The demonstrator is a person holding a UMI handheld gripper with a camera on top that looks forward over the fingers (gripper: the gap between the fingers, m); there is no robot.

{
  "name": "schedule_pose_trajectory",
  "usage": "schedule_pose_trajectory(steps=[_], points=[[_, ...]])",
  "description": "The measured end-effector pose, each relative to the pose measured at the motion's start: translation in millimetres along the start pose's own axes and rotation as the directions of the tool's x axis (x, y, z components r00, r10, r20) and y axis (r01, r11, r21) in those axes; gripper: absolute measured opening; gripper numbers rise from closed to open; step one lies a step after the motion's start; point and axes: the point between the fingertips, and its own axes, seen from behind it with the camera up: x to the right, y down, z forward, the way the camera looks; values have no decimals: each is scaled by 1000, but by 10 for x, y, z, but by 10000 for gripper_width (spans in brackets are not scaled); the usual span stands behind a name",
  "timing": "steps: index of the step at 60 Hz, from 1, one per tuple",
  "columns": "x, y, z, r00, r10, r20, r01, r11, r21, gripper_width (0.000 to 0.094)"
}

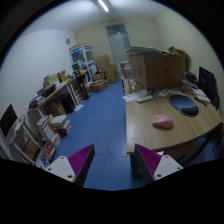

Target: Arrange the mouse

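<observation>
A pink mouse (162, 121) lies on the wooden table (150, 135), to the right and ahead of my fingers. A dark round mouse mat (184, 104) lies further back on the same table, apart from the mouse. My gripper (113, 160) is held above the blue floor, left of the table's edge. Its fingers stand wide apart with nothing between them. The magenta pads (148, 157) face each other across the gap.
A large cardboard box (158, 70) stands at the table's far end. A monitor (208, 85) is at the right. Shelves and cluttered desks (50, 105) line the left wall. The blue floor (100, 120) runs ahead between them.
</observation>
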Motion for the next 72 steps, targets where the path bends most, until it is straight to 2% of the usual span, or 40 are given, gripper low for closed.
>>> schedule_pose_trajectory(steps=[14,28,39,42,43,44,46,54,65,69,70,71,72], points=[[513,-19,101,999,13,-46,-14,1000,-6,825],[1706,-19,548,991,-70,-116,65,997,-47,824],[2365,-94,1156,977,-198,-78,193,979,-70,823],[2458,-94,1314,972,-226,-63,220,972,-80,820],[2476,-87,1360,971,-234,-53,229,970,-83,883],[2454,-138,1407,973,-230,-35,227,972,-62,838],[2471,-177,1476,974,-226,-23,225,973,-51,826],[2493,-383,1729,973,-229,-6,229,973,-11,832],[2511,-602,2020,978,-202,-52,202,979,-6,828],[2532,-681,2121,981,-179,-80,180,984,5,793],[2549,-673,2126,981,-172,-91,172,985,-5,822],[2562,-709,2141,982,-159,-103,161,987,11,797],[2575,-690,2152,981,-157,-113,157,988,-3,733]])
